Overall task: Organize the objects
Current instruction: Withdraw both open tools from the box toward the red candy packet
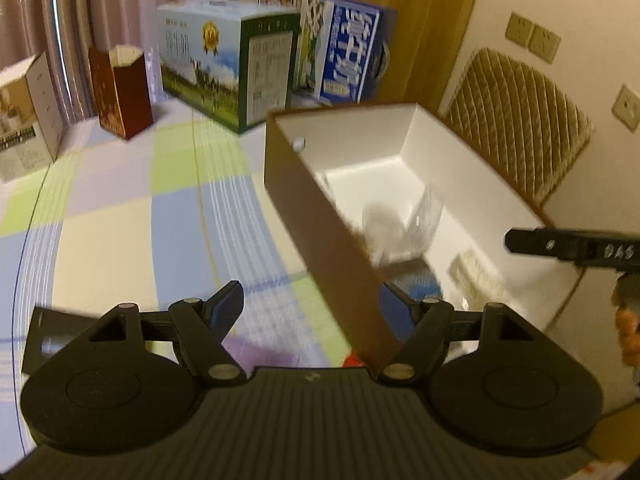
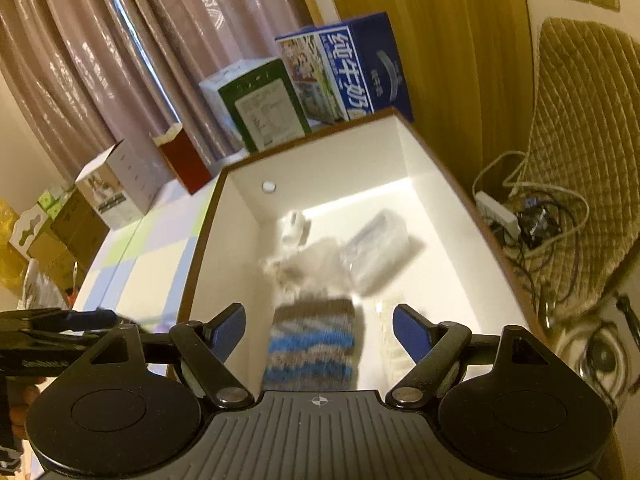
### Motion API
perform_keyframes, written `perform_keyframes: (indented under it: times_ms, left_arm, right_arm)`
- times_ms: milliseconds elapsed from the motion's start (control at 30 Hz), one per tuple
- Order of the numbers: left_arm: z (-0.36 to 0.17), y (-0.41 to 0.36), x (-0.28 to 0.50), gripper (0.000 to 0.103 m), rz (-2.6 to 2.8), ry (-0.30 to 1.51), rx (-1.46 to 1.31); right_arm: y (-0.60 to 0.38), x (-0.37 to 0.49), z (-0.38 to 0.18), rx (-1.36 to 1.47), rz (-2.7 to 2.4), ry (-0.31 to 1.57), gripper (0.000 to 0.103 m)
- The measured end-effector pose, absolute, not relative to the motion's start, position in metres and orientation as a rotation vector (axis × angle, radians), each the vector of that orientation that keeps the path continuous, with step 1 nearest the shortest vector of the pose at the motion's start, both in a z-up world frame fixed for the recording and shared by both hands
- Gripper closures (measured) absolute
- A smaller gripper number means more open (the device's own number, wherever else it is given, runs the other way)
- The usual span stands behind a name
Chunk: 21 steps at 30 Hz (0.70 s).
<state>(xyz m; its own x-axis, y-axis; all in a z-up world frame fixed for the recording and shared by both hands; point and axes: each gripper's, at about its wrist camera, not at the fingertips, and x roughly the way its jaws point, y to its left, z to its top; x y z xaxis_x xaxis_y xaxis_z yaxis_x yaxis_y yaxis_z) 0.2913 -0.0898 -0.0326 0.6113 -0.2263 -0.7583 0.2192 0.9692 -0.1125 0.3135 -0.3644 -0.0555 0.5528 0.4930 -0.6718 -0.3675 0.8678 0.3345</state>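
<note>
A brown box with a white inside [image 1: 320,240] stands on the checked cloth. My left gripper [image 1: 312,306] is open and straddles the box's near left wall, with neither pad touching it. My right gripper [image 2: 320,326] is open above the inside of the box [image 2: 420,152], with nothing held. Below it lies a striped blue, grey and brown knit piece [image 2: 316,344]. Further in are a fluffy white thing [image 2: 304,268], a clear plastic case [image 2: 376,248], a small white item [image 2: 294,226] and a cream knit piece [image 2: 394,344]. The picture is blurred by motion.
Behind the box stand a green milk carton [image 1: 224,68] and a blue one [image 1: 344,52], with a dark red box [image 1: 120,92] and a white box [image 1: 28,116] to the left. To the right are a quilted cushion [image 1: 516,120], and a power strip [image 2: 498,212] with tangled cables.
</note>
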Motion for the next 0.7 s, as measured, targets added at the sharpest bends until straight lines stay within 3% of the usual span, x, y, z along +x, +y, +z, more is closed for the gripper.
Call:
perform_keyframes:
  times_ms: [700]
  left_arm:
    - [-0.100, -0.109, 0.253, 0.035, -0.485, 0.984, 0.250]
  right_arm:
    - [-0.407, 0.238, -0.063, 0.254, 0.200, 0.856, 0.025]
